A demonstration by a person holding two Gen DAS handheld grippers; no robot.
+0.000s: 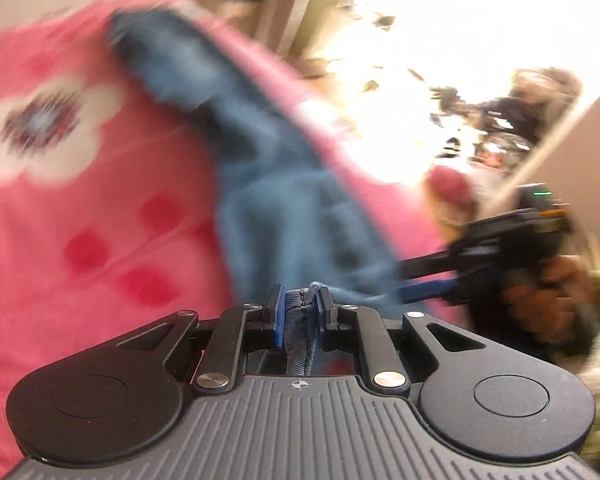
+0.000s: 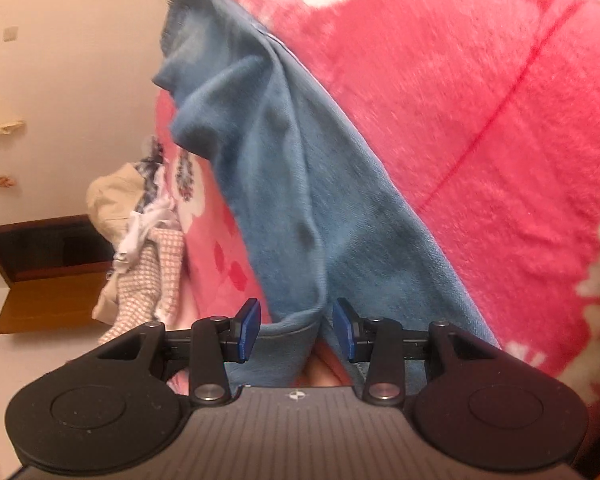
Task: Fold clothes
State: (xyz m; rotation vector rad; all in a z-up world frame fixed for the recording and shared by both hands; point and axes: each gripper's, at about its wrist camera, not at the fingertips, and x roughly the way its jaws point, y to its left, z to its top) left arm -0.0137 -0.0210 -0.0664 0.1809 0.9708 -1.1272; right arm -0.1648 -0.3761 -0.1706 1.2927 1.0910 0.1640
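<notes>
- Pinching a hem of the blue garment (image 1: 284, 184), our left gripper (image 1: 299, 312) has its pads narrow, with the denim-like edge bunched between them.
- Ahead of those fingers the garment runs up and away over the pink blanket (image 1: 72, 208), which lies to their left; the view is blurred.
- Right of the left fingers we see our right gripper (image 1: 428, 280), held by a hand (image 1: 548, 292), reaching into the garment's edge.
- In the right wrist view, our right gripper (image 2: 296, 328) has its pads (image 2: 250, 330) apart, a fold of the garment (image 2: 284, 184) between them; we cannot tell if they grip it.
- Left of these fingers sits a clothes pile (image 2: 140, 240); the blanket (image 2: 480, 120) fills the right.
</notes>
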